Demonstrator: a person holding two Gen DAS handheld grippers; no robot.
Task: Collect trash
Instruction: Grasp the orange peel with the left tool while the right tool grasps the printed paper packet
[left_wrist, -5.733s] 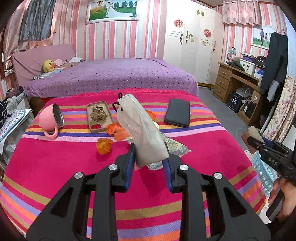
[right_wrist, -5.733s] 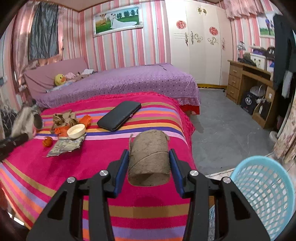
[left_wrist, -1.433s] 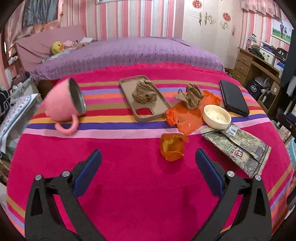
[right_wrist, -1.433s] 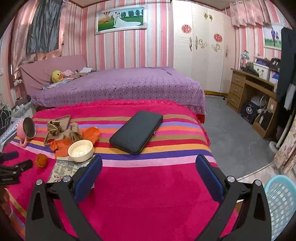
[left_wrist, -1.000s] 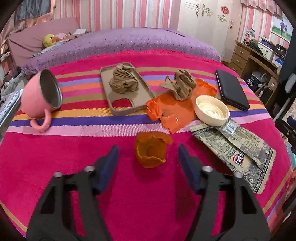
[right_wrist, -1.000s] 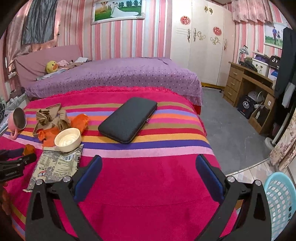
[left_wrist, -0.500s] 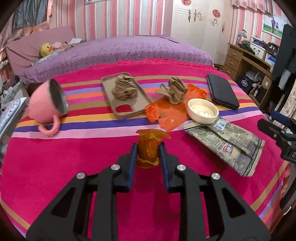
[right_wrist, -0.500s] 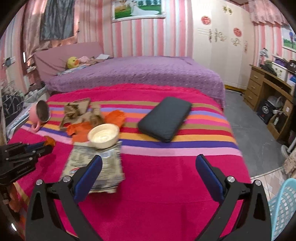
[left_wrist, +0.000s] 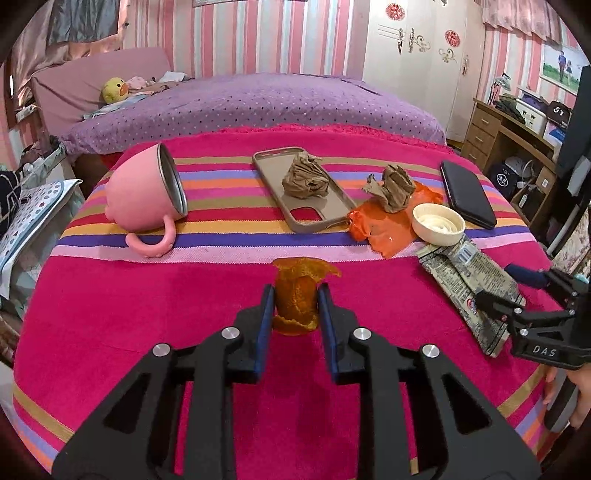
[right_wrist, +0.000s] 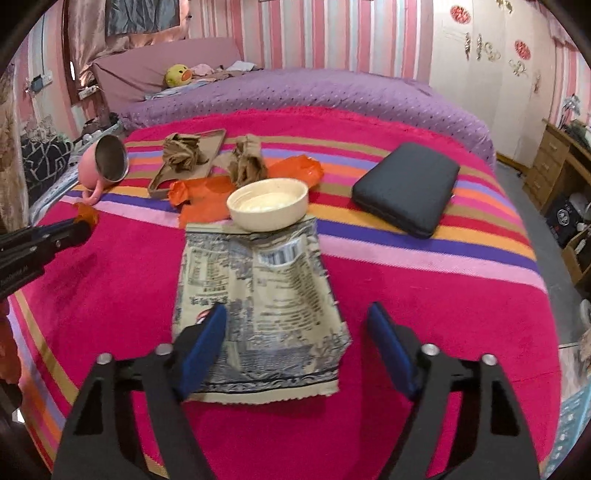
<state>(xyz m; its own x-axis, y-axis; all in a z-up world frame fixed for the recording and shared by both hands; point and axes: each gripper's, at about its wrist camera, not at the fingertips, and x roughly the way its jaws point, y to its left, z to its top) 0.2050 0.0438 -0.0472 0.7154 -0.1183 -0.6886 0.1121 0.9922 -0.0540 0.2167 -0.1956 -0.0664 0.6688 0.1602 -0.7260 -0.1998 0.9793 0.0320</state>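
My left gripper (left_wrist: 295, 308) is shut on an orange peel (left_wrist: 297, 295) and holds it just above the pink striped table cover. My right gripper (right_wrist: 297, 332) is open, its fingers straddling the near end of a flat printed foil wrapper (right_wrist: 258, 295). A cream plastic lid (right_wrist: 267, 203) rests on the wrapper's far end. Behind it lie an orange plastic wrapper (right_wrist: 295, 168) and two crumpled brown paper wads (right_wrist: 249, 160), one wad (left_wrist: 304, 177) inside a tan phone case (left_wrist: 271, 184).
A pink mug (left_wrist: 146, 195) lies on its side at the left. A black wallet (right_wrist: 406, 188) lies at the right. A purple bed (left_wrist: 258, 103) stands behind the table, a wooden desk (left_wrist: 517, 129) to the right. A blue basket rim (right_wrist: 570, 435) shows low right.
My left gripper closed on the orange peel and lifted it slightly. My right gripper moved left and down over the foil wrapper and narrowed somewhat.
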